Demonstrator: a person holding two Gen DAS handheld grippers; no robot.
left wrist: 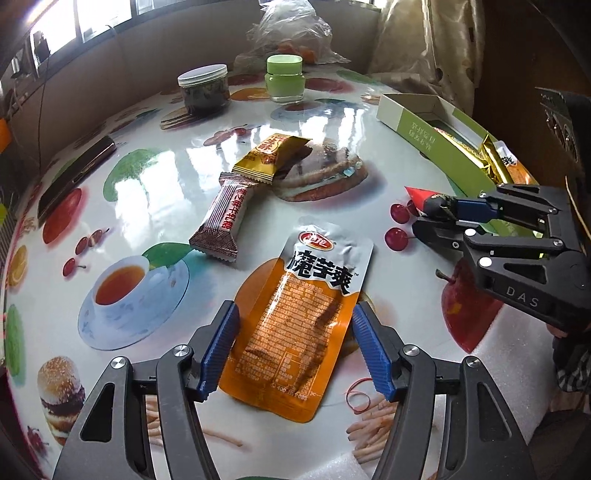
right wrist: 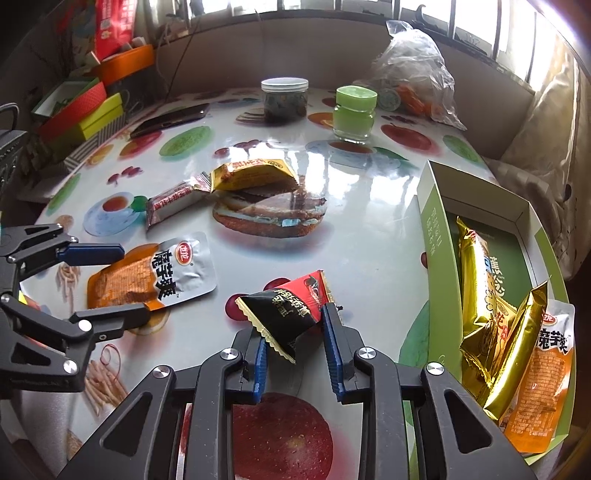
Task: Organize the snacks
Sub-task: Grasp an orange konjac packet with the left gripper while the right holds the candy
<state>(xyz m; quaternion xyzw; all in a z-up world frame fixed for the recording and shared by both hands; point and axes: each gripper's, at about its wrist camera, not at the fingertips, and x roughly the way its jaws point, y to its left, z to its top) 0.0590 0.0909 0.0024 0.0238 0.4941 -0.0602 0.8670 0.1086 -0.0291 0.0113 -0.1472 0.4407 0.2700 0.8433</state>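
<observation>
An orange and silver snack pouch (left wrist: 295, 325) lies flat on the printed table between the open fingers of my left gripper (left wrist: 295, 350); it also shows in the right wrist view (right wrist: 155, 273). My right gripper (right wrist: 295, 354) is shut on a black and red snack packet (right wrist: 288, 306), seen from the left wrist view (left wrist: 428, 201). A green open box (right wrist: 436, 236) at the right holds gold packets (right wrist: 480, 280) and an orange pouch (right wrist: 543, 376). A yellow packet (left wrist: 266, 155) and a brown-white bar (left wrist: 225, 218) lie mid-table.
A dark jar with a white lid (left wrist: 205, 90), a green jar (left wrist: 284, 77) and a clear plastic bag (left wrist: 291, 29) stand at the back. A phone (left wrist: 74, 173) lies at the left. A red rubber band (left wrist: 358, 397) lies near my left gripper. Coloured boxes (right wrist: 85, 107) are stacked beyond the table.
</observation>
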